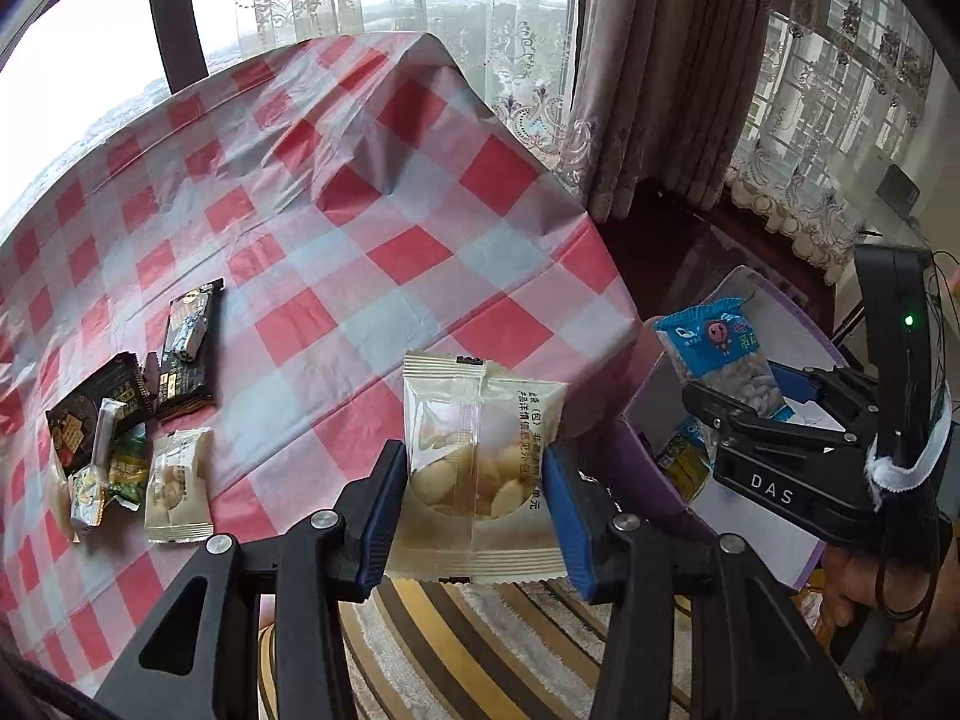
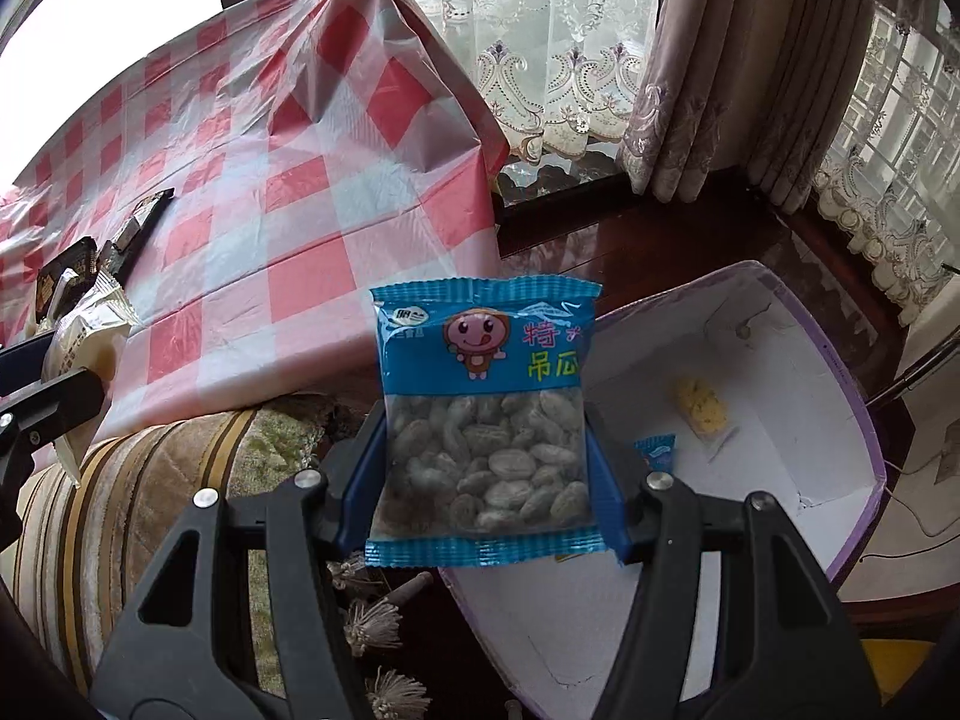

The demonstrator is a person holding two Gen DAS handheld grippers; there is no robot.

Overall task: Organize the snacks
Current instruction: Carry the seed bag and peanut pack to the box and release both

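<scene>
The left gripper [image 1: 477, 498] clamps a cream packet [image 1: 480, 462] upright, held off the table's near edge above a striped cushion [image 1: 456, 648]. The right gripper [image 2: 483, 468] pinches a blue packet [image 2: 483, 414] upright at the near rim of the white box [image 2: 780, 480], which holds a yellow snack [image 2: 701, 408] and a small blue packet [image 2: 657, 450]. Farther left, more snacks [image 1: 132, 414] lie clustered on the checked cloth [image 1: 360, 210], whose far half is bare; curtains [image 2: 750, 60] hang beyond.
</scene>
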